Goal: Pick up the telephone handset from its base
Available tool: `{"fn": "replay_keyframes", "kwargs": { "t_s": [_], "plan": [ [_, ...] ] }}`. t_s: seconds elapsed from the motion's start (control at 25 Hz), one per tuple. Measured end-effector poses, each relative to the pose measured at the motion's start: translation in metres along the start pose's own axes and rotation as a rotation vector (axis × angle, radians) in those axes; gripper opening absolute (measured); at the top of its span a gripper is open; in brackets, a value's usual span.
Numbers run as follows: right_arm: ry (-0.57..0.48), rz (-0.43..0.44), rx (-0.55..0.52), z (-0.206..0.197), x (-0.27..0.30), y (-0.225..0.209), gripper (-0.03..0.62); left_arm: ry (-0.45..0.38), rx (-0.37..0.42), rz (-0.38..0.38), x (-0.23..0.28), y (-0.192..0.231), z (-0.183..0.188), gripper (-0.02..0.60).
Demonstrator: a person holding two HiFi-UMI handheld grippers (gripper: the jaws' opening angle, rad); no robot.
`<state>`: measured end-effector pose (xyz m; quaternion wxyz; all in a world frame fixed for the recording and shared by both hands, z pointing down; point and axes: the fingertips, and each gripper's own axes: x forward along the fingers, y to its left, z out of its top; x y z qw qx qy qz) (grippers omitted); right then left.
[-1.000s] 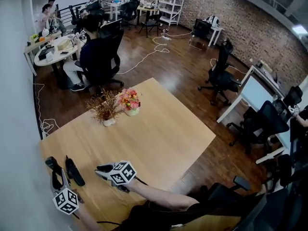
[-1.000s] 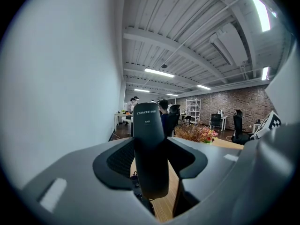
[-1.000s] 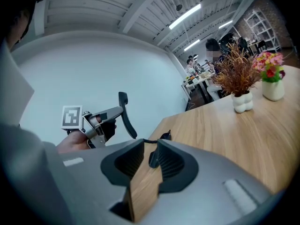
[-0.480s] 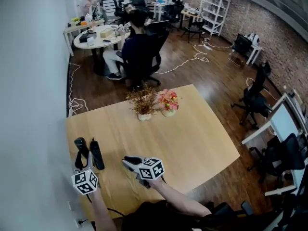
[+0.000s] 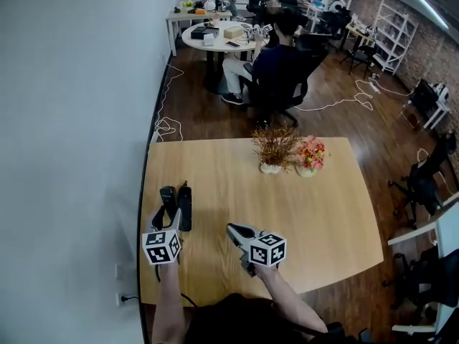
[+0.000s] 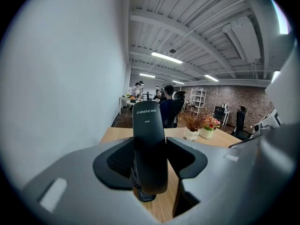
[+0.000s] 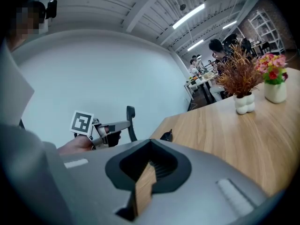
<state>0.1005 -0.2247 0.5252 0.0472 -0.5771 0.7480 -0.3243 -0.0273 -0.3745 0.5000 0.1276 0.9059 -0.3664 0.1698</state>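
**Handset gripped in the left jaws, beside its base**

The left gripper (image 6: 151,165) grasps the telephone handset (image 6: 148,125). The handset is a glossy black plastic bar with rounded edges and white lettering near its upper end, and the gripper's ribbed dark pads press both its flanks. A coiled black cord (image 6: 135,177) shows by its lower end. In the head view the handset sits toward the 8 o'clock corner of the pale, straight-grained wooden table (image 5: 237,192). The slim black oblong base (image 5: 185,208) lies just beside it at 3 o'clock. The right gripper (image 7: 148,163), matte grey with black pads, is clenched on nothing, with only a sliver of tabletop between its jaws. Near the table's 1 o'clock stand brown dried sprigs (image 5: 272,147) and pink flowers (image 5: 311,152) in small pale pots.
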Motion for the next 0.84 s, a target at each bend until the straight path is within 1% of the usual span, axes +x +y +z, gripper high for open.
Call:
{"fn": "replay_keyframes", "kwargs": {
  "t_s": [0.2, 0.84],
  "plan": [
    [0.002, -0.004, 0.000, -0.001, -0.003, -0.003, 0.003, 0.051, -0.010, -0.007, 0.006, -0.002, -0.014, 0.218],
    [0.008, -0.001, 0.007, -0.002, -0.007, -0.011, 0.003, 0.156, -0.005, -0.018, 0.026, 0.004, -0.040, 0.218]
  ]
}}
